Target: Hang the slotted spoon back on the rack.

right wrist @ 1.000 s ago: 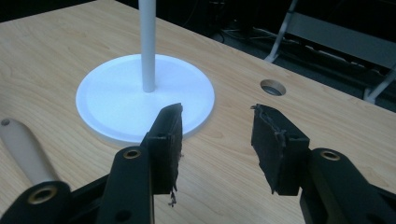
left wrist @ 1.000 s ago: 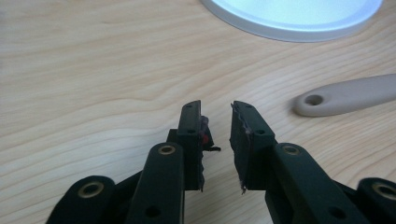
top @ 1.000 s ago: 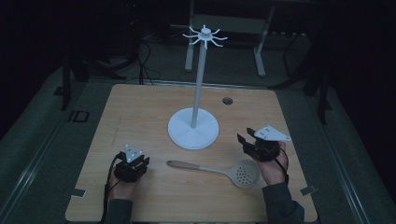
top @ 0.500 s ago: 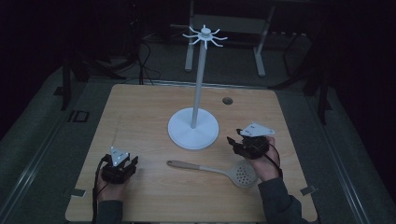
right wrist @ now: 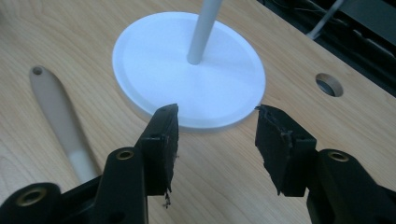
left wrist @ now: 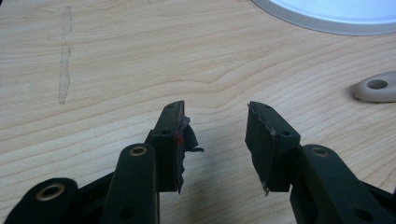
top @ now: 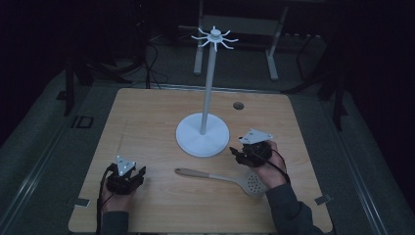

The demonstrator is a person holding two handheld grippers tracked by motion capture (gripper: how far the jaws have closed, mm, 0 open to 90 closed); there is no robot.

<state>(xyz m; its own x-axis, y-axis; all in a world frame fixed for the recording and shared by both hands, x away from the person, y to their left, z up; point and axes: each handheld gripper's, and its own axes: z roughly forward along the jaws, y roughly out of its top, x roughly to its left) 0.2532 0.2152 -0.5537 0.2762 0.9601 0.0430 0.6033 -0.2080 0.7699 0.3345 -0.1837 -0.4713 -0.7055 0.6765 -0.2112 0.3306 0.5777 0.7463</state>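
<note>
A white hook stand [top: 202,134] rises from a round base at the table's middle, its pole [right wrist: 204,32] topped by a ring of hooks. A beige slotted spoon [top: 215,177] lies in front of it, head to the right. My left gripper [top: 138,172] is at the front left, open and empty. Its own view has its jaws [left wrist: 215,109] spread over bare wood, with the spoon's handle end [left wrist: 376,87] to the right. My right gripper [top: 236,152] hovers right of the base, just above the spoon's head. It is open [right wrist: 215,112] and faces the base [right wrist: 187,70] and the handle [right wrist: 58,114].
A round cable hole [top: 238,105] sits in the wooden tabletop [top: 147,117] behind the stand, also seen as a hole [right wrist: 328,84] in the right gripper view. Dark floor, cables and table legs surround the table.
My left gripper has shifted left and a little toward the front edge. My right gripper has moved left, closer to the stand's base. The spoon and stand have stayed put.
</note>
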